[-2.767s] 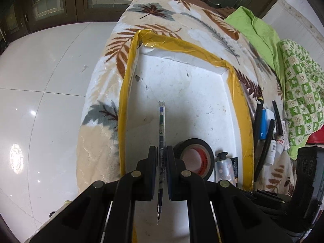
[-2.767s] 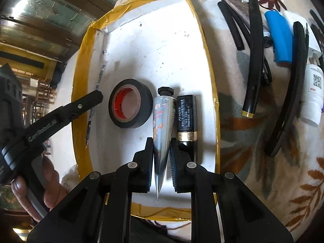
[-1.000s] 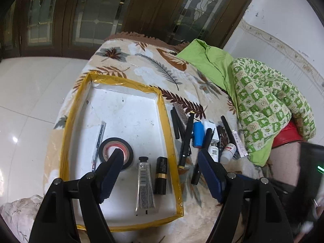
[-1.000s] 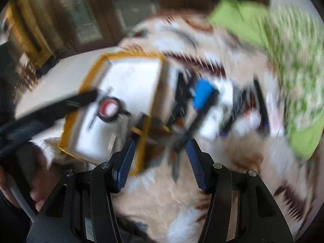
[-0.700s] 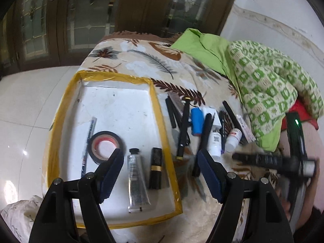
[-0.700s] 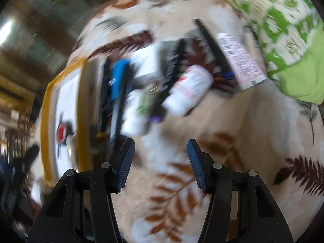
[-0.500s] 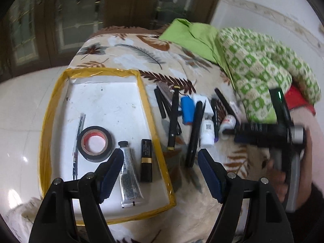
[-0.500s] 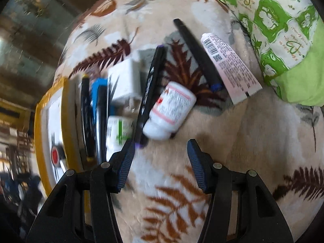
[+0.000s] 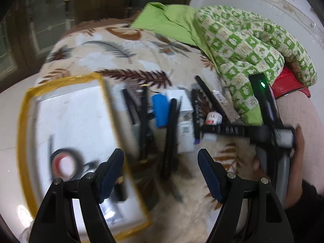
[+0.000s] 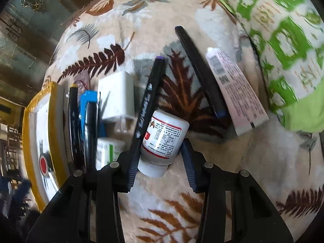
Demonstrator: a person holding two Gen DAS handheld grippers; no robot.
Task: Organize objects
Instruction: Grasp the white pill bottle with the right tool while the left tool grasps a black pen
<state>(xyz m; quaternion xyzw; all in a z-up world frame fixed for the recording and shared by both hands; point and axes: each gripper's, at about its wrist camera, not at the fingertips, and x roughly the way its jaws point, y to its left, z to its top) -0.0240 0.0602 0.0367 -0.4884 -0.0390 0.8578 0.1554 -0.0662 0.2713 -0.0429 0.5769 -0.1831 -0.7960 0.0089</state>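
A white tray with a yellow taped rim (image 9: 22, 121) lies on a leaf-patterned blanket and holds a black tape roll (image 9: 64, 162) and tubes. Right of it lies a row of loose items: black pens, a blue cylinder (image 9: 160, 111), white bottles. My left gripper (image 9: 160, 172) is open and empty above the tray's right edge. My right gripper (image 10: 160, 158) is open, its jaws on either side of a small white bottle with a red-edged label (image 10: 164, 137) lying on the blanket. The left finger touches a black marker (image 10: 149, 99).
A white charger block (image 10: 117, 99), a pinkish-white tube (image 10: 235, 91) and a black pen (image 10: 200, 70) lie near the bottle. Green checked and plain green cloths (image 9: 249, 40) are heaped at the right. A red object (image 9: 287, 85) lies beyond them. Dark wooden doors stand behind.
Both grippers let go of the pen and the tube in the tray, opened and pulled back. The right gripper then swung right and came down around the small white bottle.
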